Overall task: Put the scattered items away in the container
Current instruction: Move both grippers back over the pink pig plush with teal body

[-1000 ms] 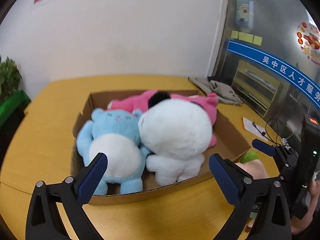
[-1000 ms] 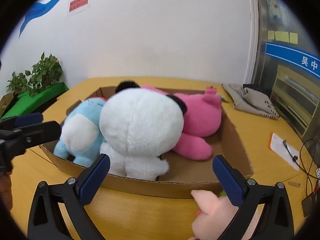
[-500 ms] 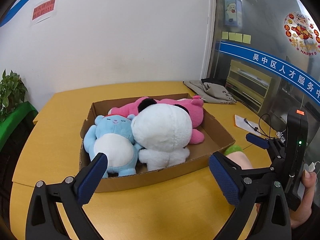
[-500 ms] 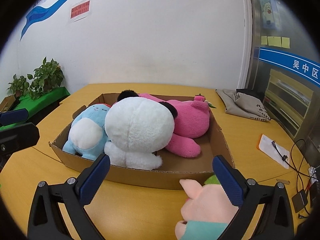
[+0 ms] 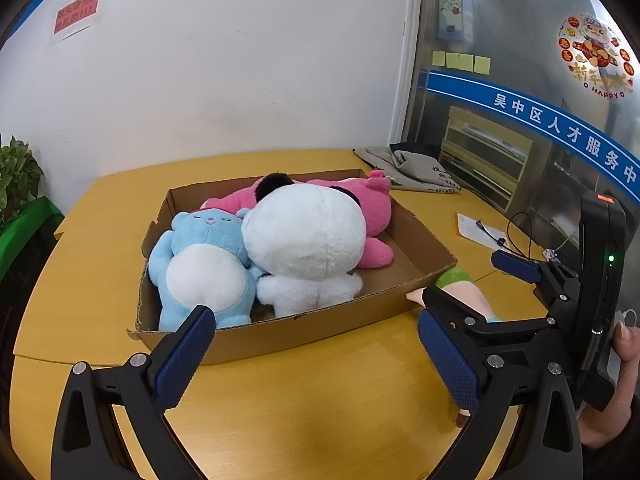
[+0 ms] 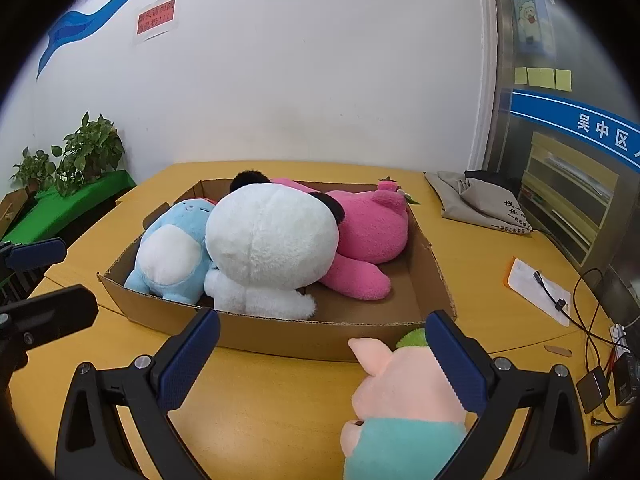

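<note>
Both claws spread, gripping nothing: left claw (image 5: 316, 356), right claw (image 6: 320, 354). Cardboard box (image 6: 320, 334) on worktop (image 6: 256, 400) held three plush toys; pink pig plush (image 6: 404, 392) lay outside, touching right claw's right finger.

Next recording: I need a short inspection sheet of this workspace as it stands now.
Surface: yellow table.
Job's things: cardboard box holds blue plush, white plush, pink plush; peach plush lies outside on the table.
Clutter: grey cloth bag, paper sheet.
Grippers: left gripper and right gripper, jaws open, empty.
Cables: black cable at right.
Surroundings: potted plants, white wall.
</note>
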The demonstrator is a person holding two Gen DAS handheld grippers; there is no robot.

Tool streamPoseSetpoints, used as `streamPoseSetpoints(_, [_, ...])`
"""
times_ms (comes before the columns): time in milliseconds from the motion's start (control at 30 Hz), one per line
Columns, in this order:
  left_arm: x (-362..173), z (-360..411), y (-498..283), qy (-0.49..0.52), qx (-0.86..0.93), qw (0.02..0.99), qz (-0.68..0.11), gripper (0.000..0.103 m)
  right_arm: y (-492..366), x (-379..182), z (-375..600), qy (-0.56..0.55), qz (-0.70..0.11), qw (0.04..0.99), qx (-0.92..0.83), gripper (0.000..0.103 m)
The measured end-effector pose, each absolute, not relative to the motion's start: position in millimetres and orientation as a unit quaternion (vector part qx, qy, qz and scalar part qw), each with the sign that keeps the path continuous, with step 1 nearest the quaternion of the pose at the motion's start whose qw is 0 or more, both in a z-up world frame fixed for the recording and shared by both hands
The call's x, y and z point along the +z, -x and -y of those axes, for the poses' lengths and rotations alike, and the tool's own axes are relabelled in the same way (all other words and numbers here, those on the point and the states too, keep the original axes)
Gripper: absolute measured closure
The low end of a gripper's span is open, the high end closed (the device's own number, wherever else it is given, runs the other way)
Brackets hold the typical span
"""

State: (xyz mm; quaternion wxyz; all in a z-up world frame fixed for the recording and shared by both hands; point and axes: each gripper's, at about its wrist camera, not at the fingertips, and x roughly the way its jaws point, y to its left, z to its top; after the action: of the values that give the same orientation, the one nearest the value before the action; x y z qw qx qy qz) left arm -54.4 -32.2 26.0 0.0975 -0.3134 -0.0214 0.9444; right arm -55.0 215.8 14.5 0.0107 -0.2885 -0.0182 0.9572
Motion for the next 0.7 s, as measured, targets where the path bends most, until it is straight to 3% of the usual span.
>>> streamPoseSetpoints(700, [15.9, 26.2, 54.2, 0.326, 0.939, 0.106, 0.03, 0.0, 48.6, 10.3, -220.9, 0.293, 0.017, 0.012, 0.956, 0.001])
